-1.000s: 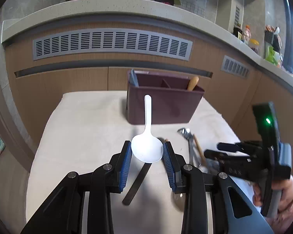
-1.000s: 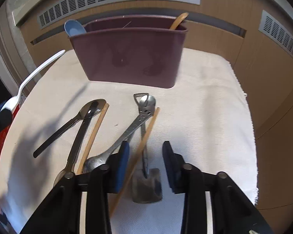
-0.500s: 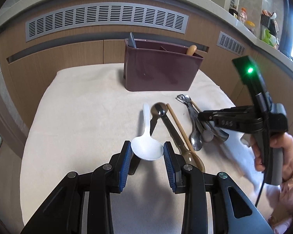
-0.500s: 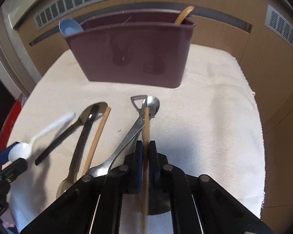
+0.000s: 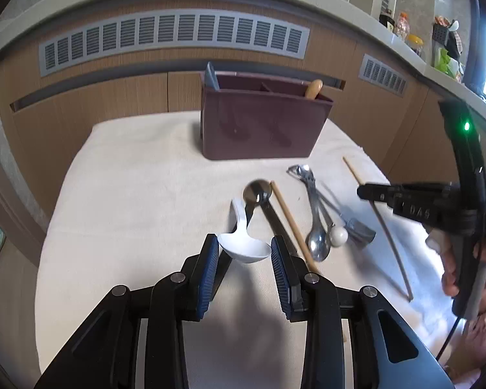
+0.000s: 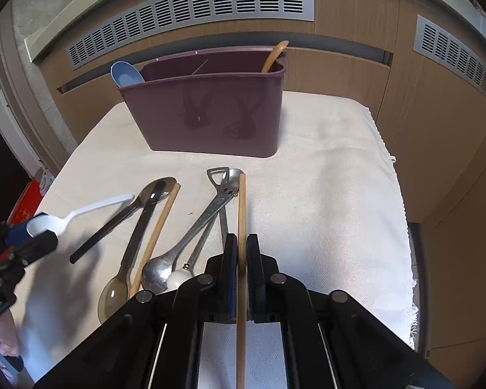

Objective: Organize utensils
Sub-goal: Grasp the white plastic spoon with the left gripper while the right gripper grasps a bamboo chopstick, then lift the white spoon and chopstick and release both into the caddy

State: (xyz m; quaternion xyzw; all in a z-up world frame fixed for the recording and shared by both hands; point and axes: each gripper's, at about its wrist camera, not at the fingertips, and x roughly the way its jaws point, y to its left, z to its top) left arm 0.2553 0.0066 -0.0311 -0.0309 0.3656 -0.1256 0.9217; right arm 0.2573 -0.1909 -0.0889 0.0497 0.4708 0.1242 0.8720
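My left gripper is shut on the bowl of a white plastic spoon, held low over the cloth; it also shows in the right wrist view. My right gripper is shut on a wooden chopstick, lifted off the cloth; it shows in the left wrist view too. A maroon divided utensil holder stands at the back of the table, holding a blue spoon at its left and a wooden spoon at its right.
On the white cloth lie a brown translucent spoon, a black utensil, a second chopstick, metal spoons and a bottle opener. Wooden cabinets with vents stand behind. The cloth's edge runs along the right.
My left gripper came down with the white spoon, from pointing up at the holder to low over the cloth. My right gripper shut on the chopstick and lifted it.
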